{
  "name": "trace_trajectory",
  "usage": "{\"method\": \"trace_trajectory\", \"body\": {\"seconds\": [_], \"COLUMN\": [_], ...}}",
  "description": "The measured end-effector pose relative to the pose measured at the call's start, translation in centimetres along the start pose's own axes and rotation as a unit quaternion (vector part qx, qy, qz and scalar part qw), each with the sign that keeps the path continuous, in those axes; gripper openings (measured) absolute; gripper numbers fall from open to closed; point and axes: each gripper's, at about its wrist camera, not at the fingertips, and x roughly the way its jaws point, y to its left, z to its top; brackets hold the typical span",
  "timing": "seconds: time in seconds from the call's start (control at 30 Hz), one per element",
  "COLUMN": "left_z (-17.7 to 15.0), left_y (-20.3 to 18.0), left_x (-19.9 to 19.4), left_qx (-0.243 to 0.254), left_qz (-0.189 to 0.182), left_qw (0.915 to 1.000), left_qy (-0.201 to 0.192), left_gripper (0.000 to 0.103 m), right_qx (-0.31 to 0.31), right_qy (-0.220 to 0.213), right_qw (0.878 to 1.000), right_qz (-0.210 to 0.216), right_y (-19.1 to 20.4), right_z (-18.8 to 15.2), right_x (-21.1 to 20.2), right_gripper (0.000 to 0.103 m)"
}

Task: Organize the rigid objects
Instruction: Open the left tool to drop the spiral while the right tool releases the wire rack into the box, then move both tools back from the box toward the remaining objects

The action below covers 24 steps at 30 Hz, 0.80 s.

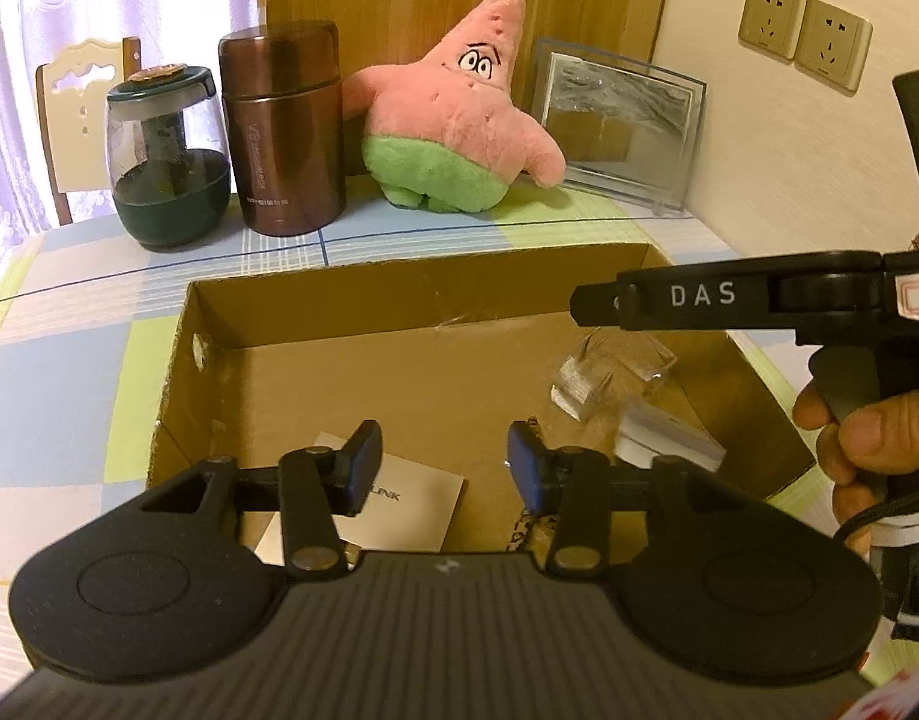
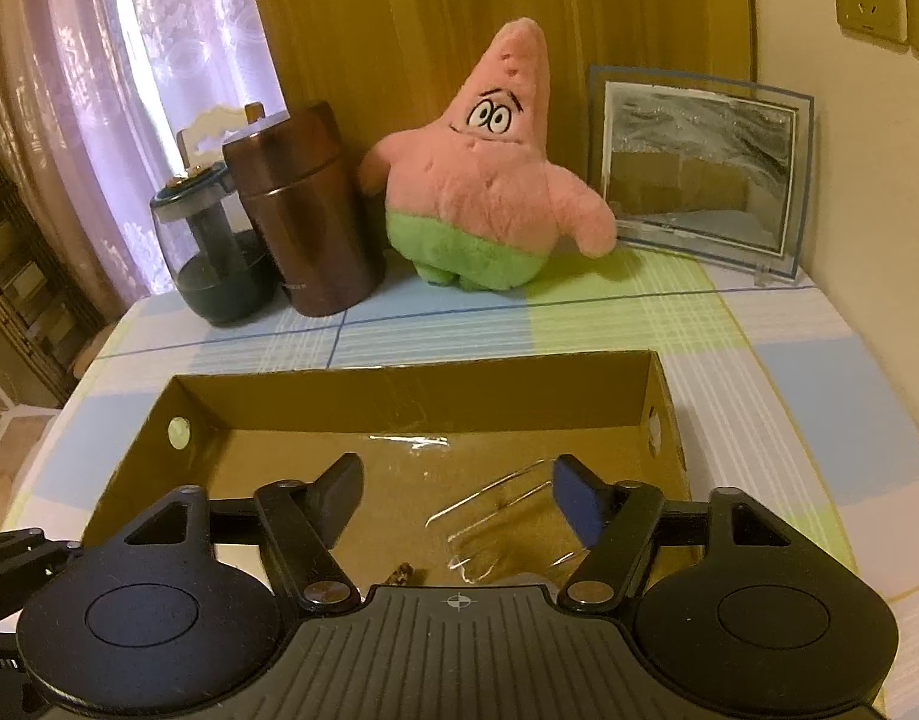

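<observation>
Both tools hover over the shallow brown cardboard box [image 2: 399, 402] on the checked desk [image 2: 789, 372], and both are released: the left tool [image 1: 444, 462] gapes with nothing between its pads, the right tool [image 2: 459, 498] likewise. The clear acrylic stand [image 2: 507, 516] lies tipped over on the box floor, just under the right tool's blue pad, its long axis running diagonally from near-left to far-right. The risk, I'd say: it's see-through and slick, so a misjudged pinch could skid it against the wall. A white printed card [image 1: 411, 498] sits under the left tool, and 2 tools this close could collide.
</observation>
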Motion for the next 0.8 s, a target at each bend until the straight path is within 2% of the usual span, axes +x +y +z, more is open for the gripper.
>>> {"method": "trace_trajectory", "body": {"seconds": [0.23,0.33,0.8], "left_z": [-0.1,-0.3,-2.1], "left_y": [0.2,0.2,0.5], "left_x": [-0.6,-1.1,-5.7], "left_qx": [0.000,-0.002,-0.013], "left_qz": [0.004,0.006,0.019], "left_qw": [1.0000,1.0000,0.9996], "left_qy": [-0.001,-0.003,-0.014], "left_gripper": [0.050,0.056,0.072], "right_qx": [0.001,-0.001,-0.005], "right_qy": [0.000,-0.001,-0.021], "right_qw": [1.000,1.000,1.000], "right_qz": [-0.007,-0.008,-0.015], "right_y": [-0.2,-0.2,0.6], "right_z": [-0.2,-0.3,-1.8], "right_x": [-0.8,-1.5,-7.7], "right_gripper": [0.075,0.075,0.076]}}
